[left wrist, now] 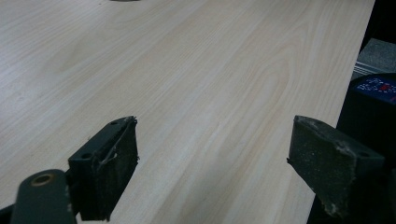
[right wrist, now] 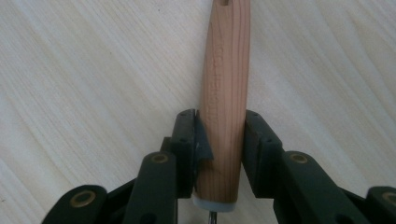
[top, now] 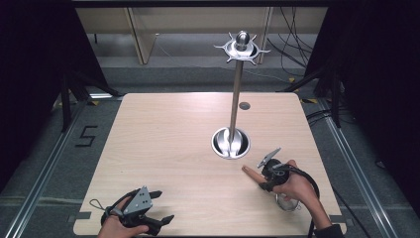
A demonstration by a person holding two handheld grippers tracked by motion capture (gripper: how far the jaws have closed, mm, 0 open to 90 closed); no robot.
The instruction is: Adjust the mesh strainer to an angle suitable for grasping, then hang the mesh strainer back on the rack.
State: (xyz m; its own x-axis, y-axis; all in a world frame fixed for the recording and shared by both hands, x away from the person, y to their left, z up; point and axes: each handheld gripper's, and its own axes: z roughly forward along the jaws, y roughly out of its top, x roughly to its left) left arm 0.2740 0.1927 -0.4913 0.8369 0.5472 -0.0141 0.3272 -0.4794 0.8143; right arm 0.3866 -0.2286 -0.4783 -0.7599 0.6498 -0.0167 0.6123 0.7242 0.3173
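A wooden utensil handle (right wrist: 226, 70) sits between the two jaws of my right gripper (right wrist: 220, 140), which is shut on it, with the light tabletop behind. In the high view the right gripper (top: 267, 174) is at the table's front right. The handle (top: 250, 172) points left, and the utensil's wire metal end (top: 288, 203) shows under the hand. A metal hanging stand (top: 236, 94) rises from a round base (top: 231, 143) to a ring of hooks (top: 241, 47). My left gripper (top: 162, 206) rests at the front left, open and empty, its jaws (left wrist: 212, 158) wide apart above bare wood.
The pale wooden table (top: 163, 134) has a small grey round plug (top: 244, 105) behind the stand. Cables lie on the floor at the back right (top: 292, 54). A dark object with a blue label (left wrist: 376, 91) sits past the table edge in the left gripper view.
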